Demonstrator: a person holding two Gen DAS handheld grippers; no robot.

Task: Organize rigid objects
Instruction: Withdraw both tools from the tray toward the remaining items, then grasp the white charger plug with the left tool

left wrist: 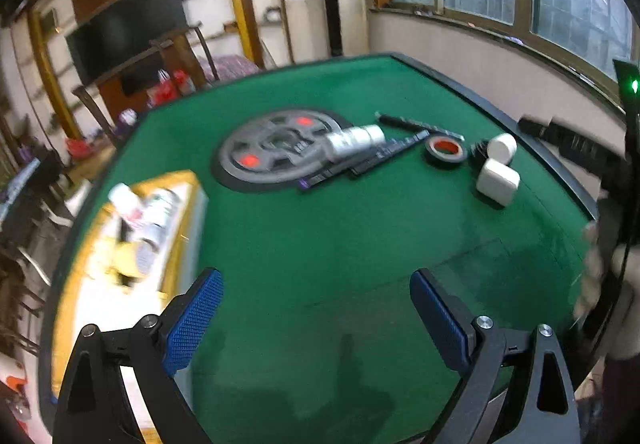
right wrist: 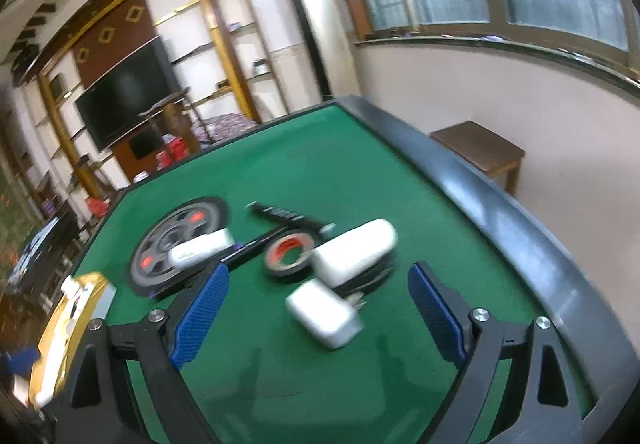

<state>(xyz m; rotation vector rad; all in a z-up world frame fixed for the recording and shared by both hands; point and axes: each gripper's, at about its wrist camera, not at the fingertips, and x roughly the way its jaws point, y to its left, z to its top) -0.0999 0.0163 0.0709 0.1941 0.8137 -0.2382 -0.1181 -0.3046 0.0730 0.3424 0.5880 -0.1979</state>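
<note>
On the green felt table (left wrist: 320, 244) lie a black tape roll with a red core (left wrist: 445, 150), two white chargers (left wrist: 498, 180), a white cylinder (left wrist: 354, 140), dark pens (left wrist: 420, 123) and flat dark sticks (left wrist: 360, 164). A yellow-rimmed tray (left wrist: 132, 228) at the left holds bottles. My left gripper (left wrist: 316, 308) is open and empty, above bare felt. My right gripper (right wrist: 318, 304) is open; a white charger (right wrist: 324, 314) lies between and just beyond its fingers, with a longer white charger (right wrist: 354, 250), the tape roll (right wrist: 289, 252) and the tray (right wrist: 60, 324) nearby.
A grey round disc with red spots (left wrist: 276, 148) is set in the table's middle. The table has a raised dark rim (right wrist: 500, 204). A wooden stool (right wrist: 480, 152) stands by the wall at the right. The other gripper's black body (left wrist: 616, 164) is at the right edge.
</note>
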